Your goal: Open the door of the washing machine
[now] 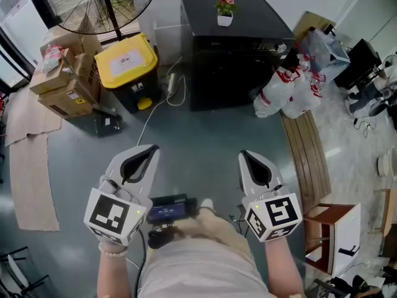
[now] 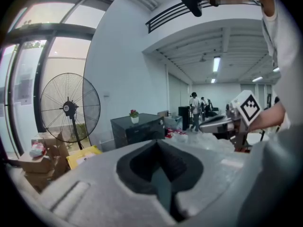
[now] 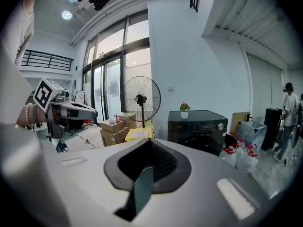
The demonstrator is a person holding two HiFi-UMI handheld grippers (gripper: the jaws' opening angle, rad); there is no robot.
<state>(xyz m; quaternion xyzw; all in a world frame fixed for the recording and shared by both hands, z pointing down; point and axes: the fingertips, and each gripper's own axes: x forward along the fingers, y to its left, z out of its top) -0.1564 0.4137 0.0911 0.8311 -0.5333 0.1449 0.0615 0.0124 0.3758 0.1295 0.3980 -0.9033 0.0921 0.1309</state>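
- Head view: shows the left gripper (image 1: 147, 151) and the right gripper (image 1: 246, 158) side by side close to the body, tips aimed forward and a little downward at the washing machine (image 1: 236, 48), well apart from it across bare floor (image 1: 205, 141).
- Left gripper view: shows jaws pressed together with nothing between the pads; probably kept closed because no grasp is due at this range.
- Right gripper view: likewise shows jaws together and empty; frames the machine almost straight ahead, which suggests this hand is being lined up for the approach.
- Places the black machine against the back wall, front toward the person, between a yellow-lidded bin (image 1: 127, 61) on its left and white-and-red bags (image 1: 291, 89) at its right corner, with a small flower pot (image 1: 225, 11) on its top.
- Shows the door (image 3: 201, 143) only as a dark round outline low on the front, apparently closed; handle too small to make out.
- Puts the task at its very start: approach not yet made, door untouched.
- Calls next for closing the gap, then parting one pair of jaws at the door's edge.
- Flags a white cable (image 1: 155, 107) across the floor and the bags near the door's swing as likely hindrances.
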